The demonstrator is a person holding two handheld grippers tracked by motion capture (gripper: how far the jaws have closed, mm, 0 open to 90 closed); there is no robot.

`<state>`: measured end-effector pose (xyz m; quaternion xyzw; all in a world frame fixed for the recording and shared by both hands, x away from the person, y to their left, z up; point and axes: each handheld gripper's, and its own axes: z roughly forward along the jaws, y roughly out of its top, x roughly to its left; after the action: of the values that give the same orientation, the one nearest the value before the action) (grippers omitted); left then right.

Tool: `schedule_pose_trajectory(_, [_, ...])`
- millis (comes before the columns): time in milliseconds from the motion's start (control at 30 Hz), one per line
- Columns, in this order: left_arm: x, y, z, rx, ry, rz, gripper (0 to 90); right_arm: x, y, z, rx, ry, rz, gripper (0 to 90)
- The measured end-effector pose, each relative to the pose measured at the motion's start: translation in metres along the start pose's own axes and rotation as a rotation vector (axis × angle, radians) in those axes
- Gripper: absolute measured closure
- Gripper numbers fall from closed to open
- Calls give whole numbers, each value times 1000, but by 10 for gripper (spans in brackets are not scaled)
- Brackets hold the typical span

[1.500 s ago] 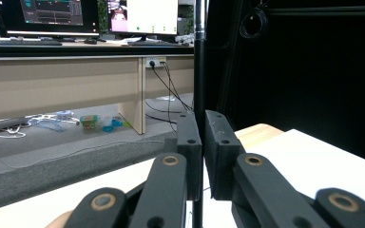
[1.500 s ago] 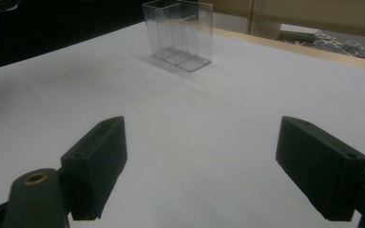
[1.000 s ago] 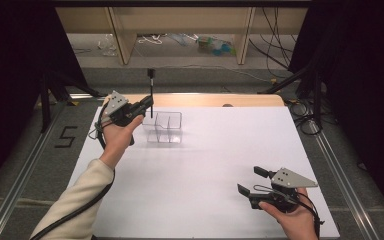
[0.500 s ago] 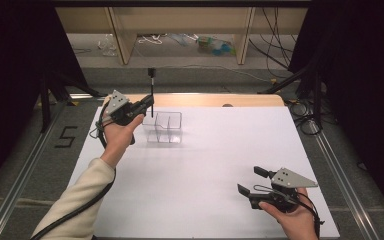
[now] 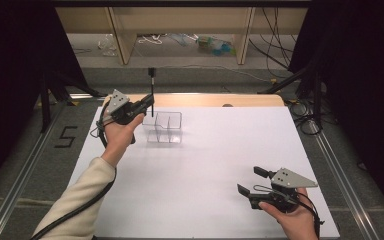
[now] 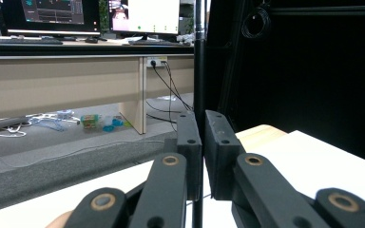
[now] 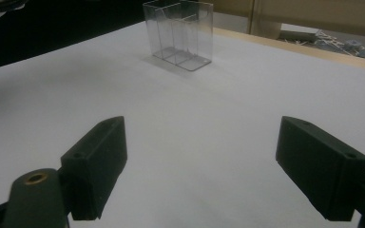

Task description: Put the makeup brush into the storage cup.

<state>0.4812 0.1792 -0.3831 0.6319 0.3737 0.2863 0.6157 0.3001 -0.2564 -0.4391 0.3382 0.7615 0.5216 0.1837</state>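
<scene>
Two grippers: one busy, one idle.
Left gripper (image 5: 147, 104): clamped on a thin black pen (image 5: 152, 92), held upright just behind the clear divided holder (image 5: 163, 127).
Risk, pen: only a narrow pinch, so I judge it could swing or slip when lowered.
Risk, holder: light and empty; a rim strike from the tip may tip or slide it.
Right gripper (image 5: 254, 183): jaws wide, empty, resting well apart on the white table (image 5: 220, 150).

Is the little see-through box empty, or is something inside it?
Empty. Through the clear box only its dividers and the white table show. The thin black stick sits clamped upright in the left gripper.
</scene>
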Motion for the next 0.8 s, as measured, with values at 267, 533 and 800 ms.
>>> schedule_pose_trajectory(267, [0,-1,2,1,0,0,853,0,0,0,-1,0,0,186])
schedule_pose_trajectory(533, [2,-2,2,4,6,-2,853,0,0,0,0,0,0,186])
schedule_pose_trajectory(800, [4,-4,3,6,7,-4,853,0,0,0,3,-2,-1,187])
